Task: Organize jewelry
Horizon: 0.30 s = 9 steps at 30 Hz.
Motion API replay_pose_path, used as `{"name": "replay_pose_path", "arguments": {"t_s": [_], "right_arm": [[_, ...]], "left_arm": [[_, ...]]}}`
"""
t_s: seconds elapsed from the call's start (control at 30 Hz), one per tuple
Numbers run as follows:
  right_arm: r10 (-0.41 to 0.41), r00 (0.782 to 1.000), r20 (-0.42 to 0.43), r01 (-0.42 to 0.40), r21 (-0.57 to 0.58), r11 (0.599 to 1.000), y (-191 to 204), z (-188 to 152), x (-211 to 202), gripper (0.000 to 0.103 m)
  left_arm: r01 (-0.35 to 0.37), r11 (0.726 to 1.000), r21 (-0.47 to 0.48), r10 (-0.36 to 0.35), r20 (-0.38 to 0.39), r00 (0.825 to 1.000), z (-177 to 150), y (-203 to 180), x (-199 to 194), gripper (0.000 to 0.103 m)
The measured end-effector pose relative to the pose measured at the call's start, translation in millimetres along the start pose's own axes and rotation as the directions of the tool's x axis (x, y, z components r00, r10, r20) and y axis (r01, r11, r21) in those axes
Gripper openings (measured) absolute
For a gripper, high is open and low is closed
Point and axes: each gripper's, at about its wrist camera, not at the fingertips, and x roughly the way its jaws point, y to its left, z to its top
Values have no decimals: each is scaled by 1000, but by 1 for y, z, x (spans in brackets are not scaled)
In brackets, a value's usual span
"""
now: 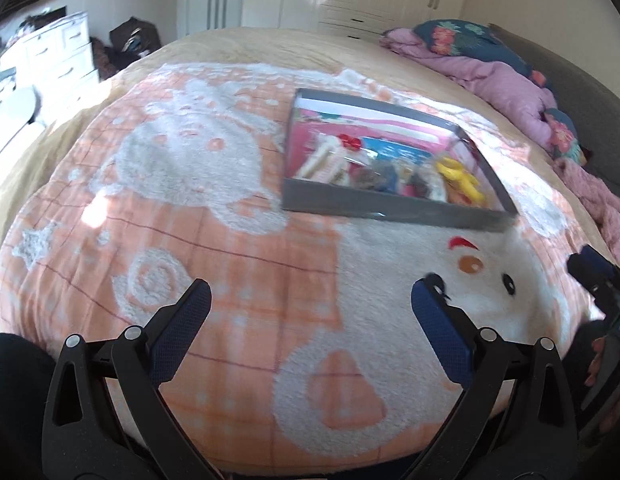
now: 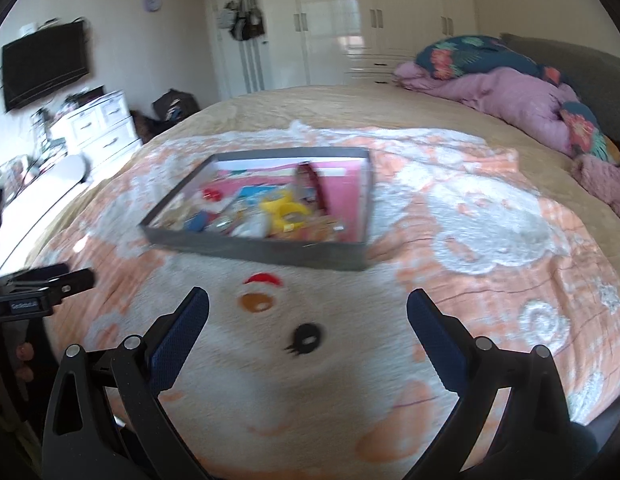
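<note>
Left wrist view: the left gripper [image 1: 310, 292] hangs over the peach-and-white fleece blanket [image 1: 230, 240] with its jaws spread wide and nothing between them. The grey shallow box [image 1: 390, 206] sits on the blanket ahead and a bit to the right, well apart from the fingertips. Inside it's a jumble: a yellow plastic piece [image 1: 460, 176], something small and red [image 1: 348, 142], a cream-coloured piece [image 1: 322, 160], some blue card, all over a pink lining. It's blurry, so I can't tell you what each bit of jewelry actually is. The other gripper pokes in at the right edge.

Right wrist view: the right gripper [image 2: 308, 300] is also wide open and empty, above the cartoon face on the blanket. The box [image 2: 262, 252] lies straight ahead, apart from the fingers. The contents are piled toward the near side, with a red band-like thing [image 2: 310, 178] standing up near the back.

Progress-wise, honestly hard to call. Everything I can see is in the box, nothing loose on the blanket, but it's heaped rather than laid out. That fits a pile waiting to be sorted just as well as stuff gathered back in.
</note>
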Motion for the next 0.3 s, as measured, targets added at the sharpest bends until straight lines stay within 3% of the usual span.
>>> {"name": "replay_pose_path", "arguments": {"t_s": [0.07,0.13,0.17,0.27,0.3], "right_arm": [[-51,999,-4,51,40,998,-31,12,8,99],[-148,989,-5,148,49,988,-67,27,19,99],[-201,979,-17,201,46,978,-87,34,28,99],[-325,940,-100,336,123,934,-166,55,61,99],[-345,929,-131,363,155,919,-189,58,71,99]], "left_arm": [[-49,998,-34,49,-4,999,14,15,6,94],[-148,986,-79,148,-6,989,36,41,16,94],[-214,971,-110,213,-14,977,51,61,25,94],[-288,937,-196,276,-83,957,86,114,53,94],[-325,914,-244,307,-108,945,100,140,68,94]]}}
